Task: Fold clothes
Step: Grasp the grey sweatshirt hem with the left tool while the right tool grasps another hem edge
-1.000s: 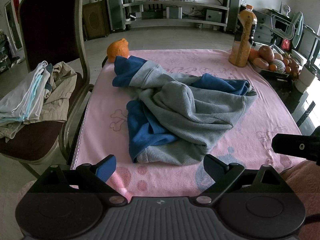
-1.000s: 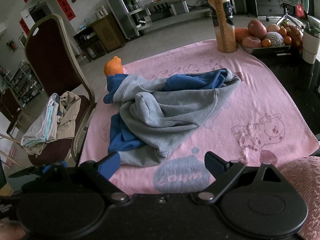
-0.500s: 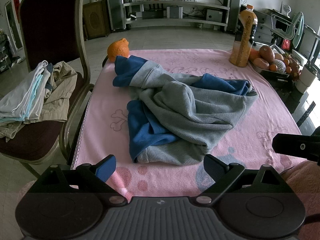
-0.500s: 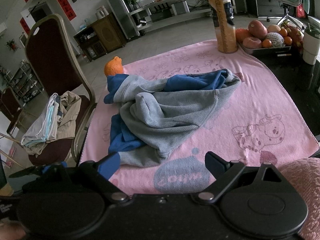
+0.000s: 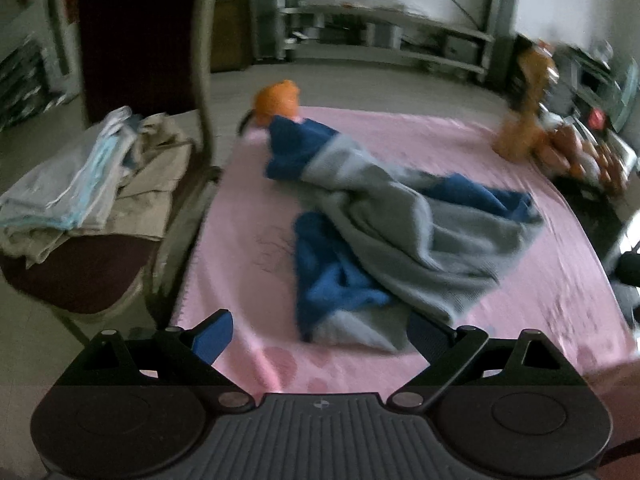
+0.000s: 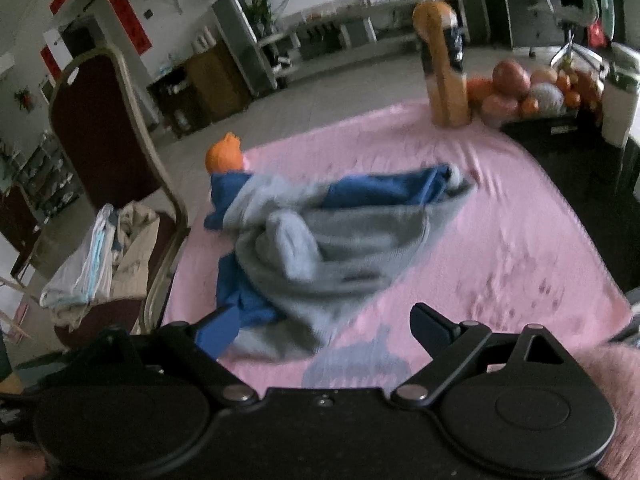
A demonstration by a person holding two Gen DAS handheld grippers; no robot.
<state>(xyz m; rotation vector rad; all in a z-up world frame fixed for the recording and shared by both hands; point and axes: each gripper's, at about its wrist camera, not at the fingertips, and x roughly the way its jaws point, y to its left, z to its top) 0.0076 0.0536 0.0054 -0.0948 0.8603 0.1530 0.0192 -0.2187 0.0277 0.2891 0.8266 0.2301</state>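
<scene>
Directly ahead of the left gripper, between its widely parted blue fingers, lies the near hem of the grey-and-blue garment. The jaws are closing slightly, yet nothing is pinched and the pads touch no cloth; the approach appears intended to take that near edge so the heap can be spread out. The right gripper likewise stands spread and empty, its left finger overlapping the garment's blue corner in that view, though contact cannot be confirmed through the blur.

The garment sits crumpled in a heap on the pink towel, blue lining turned out in several places. Judged against the task, folding has not begun: the piece must first be flattened. The towel covers the table, presumably to give a clean, soft working surface.

Left of the grippers, a dark red chair carries a stack of pale folded clothes on its seat, probably the place for finished items.

Beyond the garment, touching its far blue end, rests an orange object; its nature cannot be determined. Far right, an orange drink bottle stands upright just beside a tray of fruit, both well clear of the working area.
</scene>
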